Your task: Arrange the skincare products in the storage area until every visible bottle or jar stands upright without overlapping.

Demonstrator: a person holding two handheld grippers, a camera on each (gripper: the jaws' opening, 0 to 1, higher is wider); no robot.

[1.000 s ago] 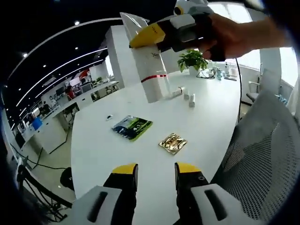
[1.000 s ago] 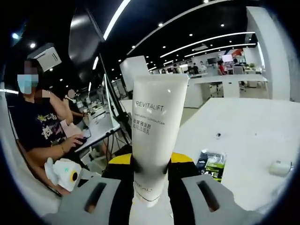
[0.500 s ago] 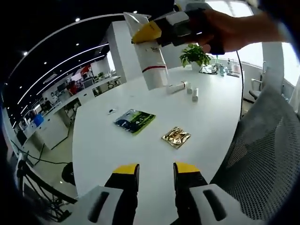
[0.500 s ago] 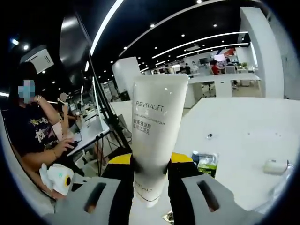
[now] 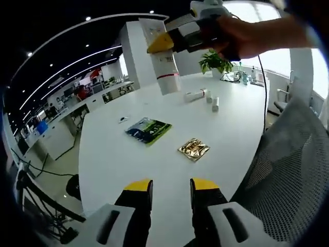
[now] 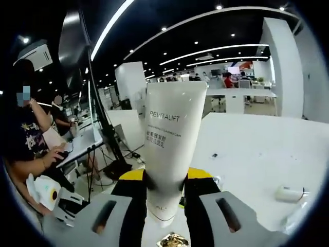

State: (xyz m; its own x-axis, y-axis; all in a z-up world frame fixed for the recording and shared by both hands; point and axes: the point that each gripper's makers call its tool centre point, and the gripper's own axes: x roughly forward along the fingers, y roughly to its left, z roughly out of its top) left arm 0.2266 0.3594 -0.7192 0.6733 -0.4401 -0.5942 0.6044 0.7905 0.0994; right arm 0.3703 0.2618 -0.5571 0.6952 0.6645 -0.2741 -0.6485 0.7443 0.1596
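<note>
A large white table [image 5: 154, 154] with a rounded edge takes up the middle of the left gripper view. The left gripper [image 5: 169, 188] hovers over the table's near edge, its two yellow-tipped jaws parted with nothing between them.

The right gripper [image 5: 163, 43], held in a person's hand [image 5: 252, 38], is raised high above the table's far side. Its jaws are clamped on a white cream tube [image 6: 169, 139] with a red band, lifted clear of the table. In the right gripper view the tube stands straight up between the jaws, flat crimped end on top, printed REVITALIFT.

Lying on the table, counted: one green and black sachet [image 5: 148, 129] towards the middle, one gold foil sachet [image 5: 194, 149] just beside it and nearer the chair side, and well beyond them a cluster of three small white containers [image 5: 205, 96] near the far edge, one lying on its side; the other two are too small to tell. A potted plant [image 5: 221, 62] stands past the cluster at the far edge.

Most of the table surface around the sachets is bare. A grey mesh chair [image 5: 288, 170] presses against the table's near right edge. To the table's left the floor drops away, with cables and further desks beyond.
</note>
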